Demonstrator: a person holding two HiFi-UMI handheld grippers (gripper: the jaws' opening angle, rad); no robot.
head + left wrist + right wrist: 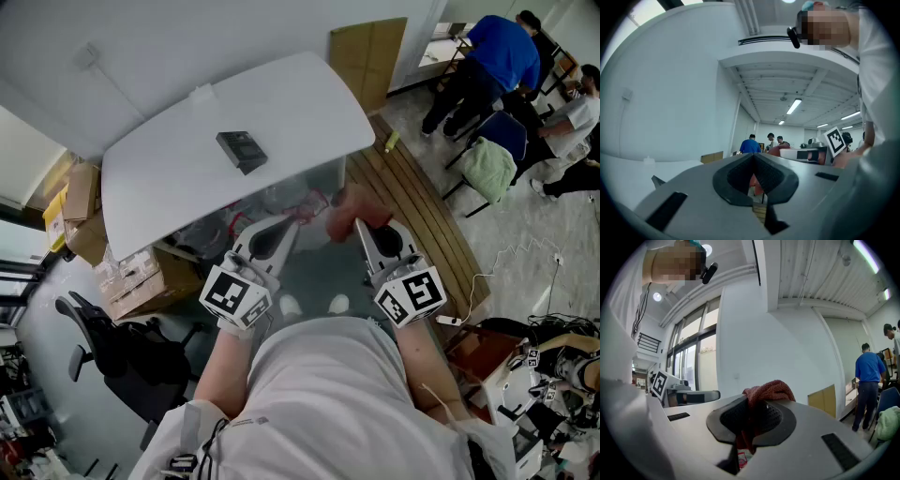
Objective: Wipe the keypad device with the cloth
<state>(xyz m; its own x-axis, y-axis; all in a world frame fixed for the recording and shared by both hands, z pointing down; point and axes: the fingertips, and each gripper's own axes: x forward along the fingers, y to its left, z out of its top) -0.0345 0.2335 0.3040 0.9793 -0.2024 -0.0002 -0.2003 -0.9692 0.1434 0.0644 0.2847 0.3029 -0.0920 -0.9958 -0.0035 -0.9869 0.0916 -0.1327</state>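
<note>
A dark keypad device (pixel 242 151) lies on the white table (pixel 178 178), well ahead of both grippers. My right gripper (pixel 361 225) is shut on a reddish cloth (pixel 352 210), which bunches out above its pads (pixel 768 391). My left gripper (pixel 291 223) is shut with nothing between its jaws; in the left gripper view its tip (pixel 753 165) points level across the room. Both grippers are held close together near the table's front edge, short of the device.
Cardboard boxes (pixel 141 281) and a black office chair (pixel 112 352) stand to the left under the table. Wooden slats (pixel 422 216) lie on the floor to the right. Several people (pixel 497 66) are at desks at the far right.
</note>
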